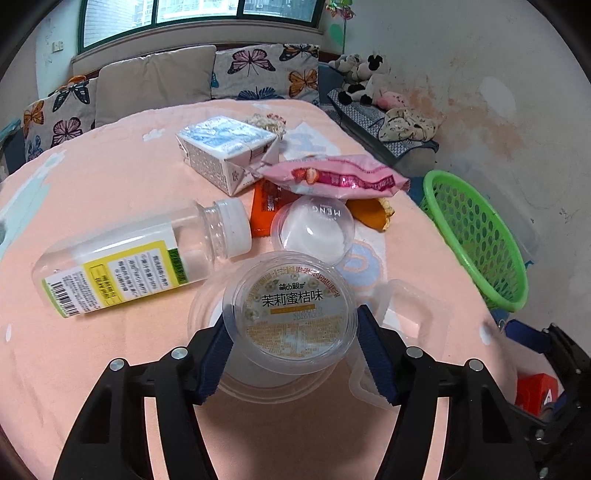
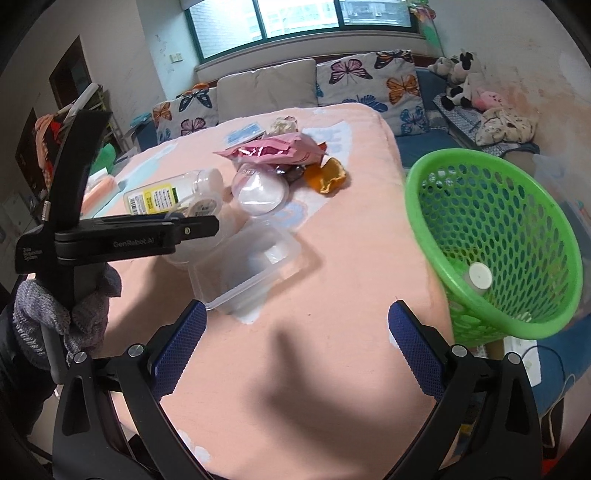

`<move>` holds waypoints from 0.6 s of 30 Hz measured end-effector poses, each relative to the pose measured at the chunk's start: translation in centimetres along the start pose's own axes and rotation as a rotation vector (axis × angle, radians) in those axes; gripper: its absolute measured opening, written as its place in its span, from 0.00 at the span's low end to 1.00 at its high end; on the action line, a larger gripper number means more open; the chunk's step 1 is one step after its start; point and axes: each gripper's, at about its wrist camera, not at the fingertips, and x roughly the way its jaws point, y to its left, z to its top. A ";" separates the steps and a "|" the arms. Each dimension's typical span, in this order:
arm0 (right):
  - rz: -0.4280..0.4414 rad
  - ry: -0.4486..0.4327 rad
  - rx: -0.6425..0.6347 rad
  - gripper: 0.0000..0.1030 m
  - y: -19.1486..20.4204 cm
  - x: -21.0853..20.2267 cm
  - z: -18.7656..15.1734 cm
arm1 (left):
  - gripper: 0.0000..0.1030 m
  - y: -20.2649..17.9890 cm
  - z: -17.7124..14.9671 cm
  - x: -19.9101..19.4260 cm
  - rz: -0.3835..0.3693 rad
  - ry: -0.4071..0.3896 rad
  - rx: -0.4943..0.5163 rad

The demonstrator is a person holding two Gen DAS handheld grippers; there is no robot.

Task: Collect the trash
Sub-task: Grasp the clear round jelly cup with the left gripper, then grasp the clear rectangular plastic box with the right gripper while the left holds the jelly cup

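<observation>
My left tongs [image 1: 291, 328] clamp a clear jelly cup [image 1: 290, 314] just above the pink-covered bench [image 1: 110, 177], while my right tongs [image 2: 297, 321] hang wide open, empty, beside the green basket [image 2: 495, 236].

Butterfly cushions [image 1: 262, 70] under the window [image 1: 199, 14] (plush toys [image 1: 364, 75] alongside)

- Lying near the table's [image 1: 110, 177] left edge: a bottle [image 1: 136, 258], cap toward the middle.
- Behind it, toward the far edge: a carton [image 1: 225, 151], snack packet [image 1: 332, 177] at its right.
- Beyond the right edge: a basket [image 2: 495, 240], a capped container [image 2: 480, 277] inside.
</observation>
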 end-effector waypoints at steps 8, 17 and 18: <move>0.016 0.022 -0.030 0.95 1.7 1.3 0.2 | 0.61 1.0 0.4 -3.3 -0.003 -0.069 -0.026; 0.018 0.062 -0.045 0.95 3.6 3.5 0.0 | 0.61 2.9 -0.1 -5.9 0.020 -0.114 -0.040; 0.017 0.066 -0.044 0.95 3.8 3.9 0.0 | 0.61 3.1 -0.2 -6.1 0.020 -0.116 -0.044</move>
